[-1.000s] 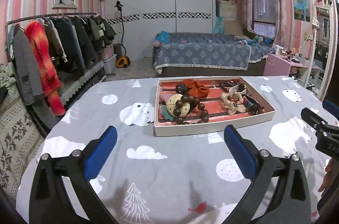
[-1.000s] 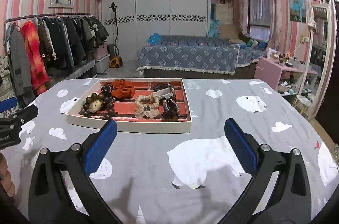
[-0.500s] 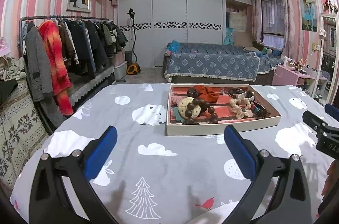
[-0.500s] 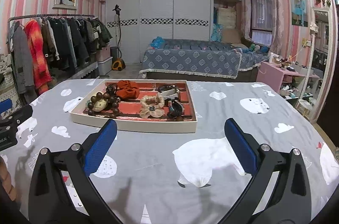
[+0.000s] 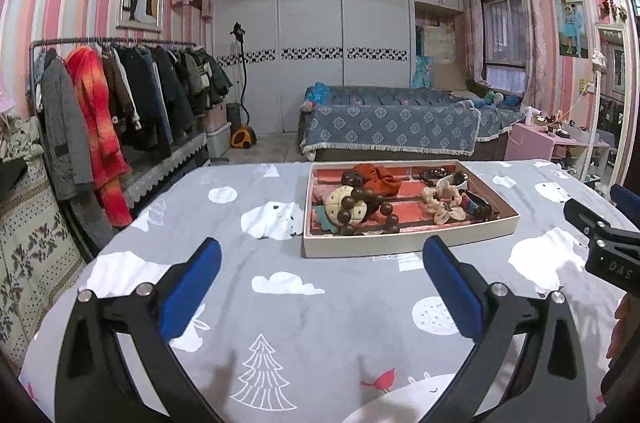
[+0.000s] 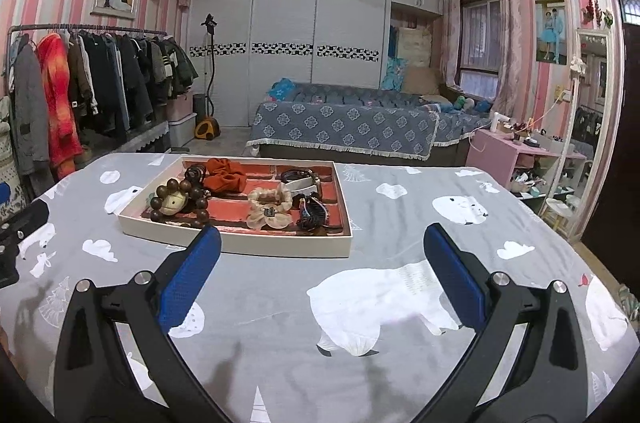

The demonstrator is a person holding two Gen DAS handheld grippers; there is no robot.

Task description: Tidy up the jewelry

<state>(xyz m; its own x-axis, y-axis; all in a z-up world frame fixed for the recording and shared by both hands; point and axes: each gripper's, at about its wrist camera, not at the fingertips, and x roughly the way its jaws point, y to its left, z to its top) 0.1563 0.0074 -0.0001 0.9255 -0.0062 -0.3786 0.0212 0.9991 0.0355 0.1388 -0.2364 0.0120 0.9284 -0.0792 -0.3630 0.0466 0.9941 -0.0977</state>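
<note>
A shallow cream tray (image 5: 408, 243) (image 6: 240, 243) with a red brick-pattern floor sits on the grey table. It holds a dark wooden bead bracelet (image 5: 362, 209) (image 6: 182, 199), an orange scrunchie (image 5: 378, 177) (image 6: 226, 175), a cream scrunchie (image 5: 442, 199) (image 6: 270, 209), a dark hair claw (image 6: 312, 215) and a dark band (image 6: 296, 175). My left gripper (image 5: 320, 295) is open and empty, short of the tray's near wall. My right gripper (image 6: 320, 287) is open and empty, near the tray's right corner.
The table carries a grey cloth (image 5: 288, 307) printed with polar bears, clouds and trees. The right gripper shows at the left view's right edge (image 5: 600, 243). A clothes rack (image 5: 120, 103) stands left, a bed (image 5: 392, 131) behind, a pink cabinet (image 6: 504, 155) right.
Both grippers have pulled back and tilted up, so the tray sits farther off and lower in each view. Both stay open and empty.
</note>
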